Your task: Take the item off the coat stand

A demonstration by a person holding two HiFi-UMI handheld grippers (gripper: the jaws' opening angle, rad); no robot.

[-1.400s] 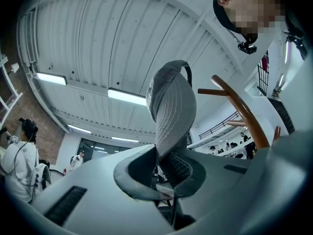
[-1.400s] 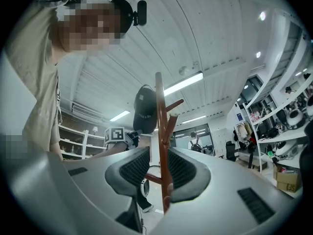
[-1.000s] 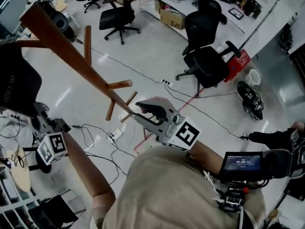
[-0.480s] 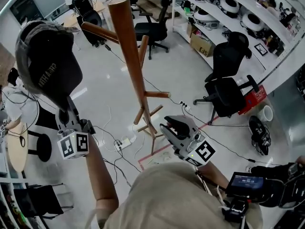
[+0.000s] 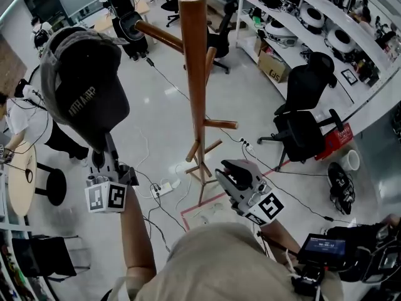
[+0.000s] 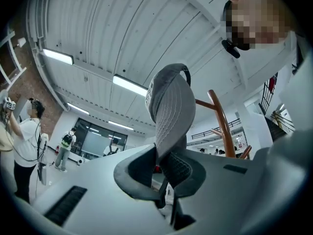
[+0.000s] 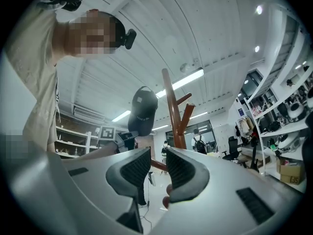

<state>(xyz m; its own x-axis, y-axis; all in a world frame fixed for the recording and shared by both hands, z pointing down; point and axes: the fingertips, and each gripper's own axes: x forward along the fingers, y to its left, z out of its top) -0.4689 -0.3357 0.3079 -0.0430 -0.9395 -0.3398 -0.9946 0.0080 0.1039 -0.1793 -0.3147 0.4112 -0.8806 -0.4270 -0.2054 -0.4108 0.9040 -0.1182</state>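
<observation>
**The cap (image 5: 84, 86) looks clear of the coat stand (image 5: 194, 74)**

The left gripper (image 6: 164, 163) is clamped on the cap's brim and holds it up just beside the coat stand, apparently free of the pegs (image 5: 156, 35). The right gripper (image 7: 154, 173) is empty; its jaws stand apart and have just been narrowing. The lifting seems done, so only carrying the cap away may remain.

The floor (image 5: 160, 127) is stood on by a coat stand (image 5: 193, 74) and chairs (image 5: 301, 130), with cables (image 5: 301, 173) and a power strip (image 5: 164, 189) laid across it.
</observation>
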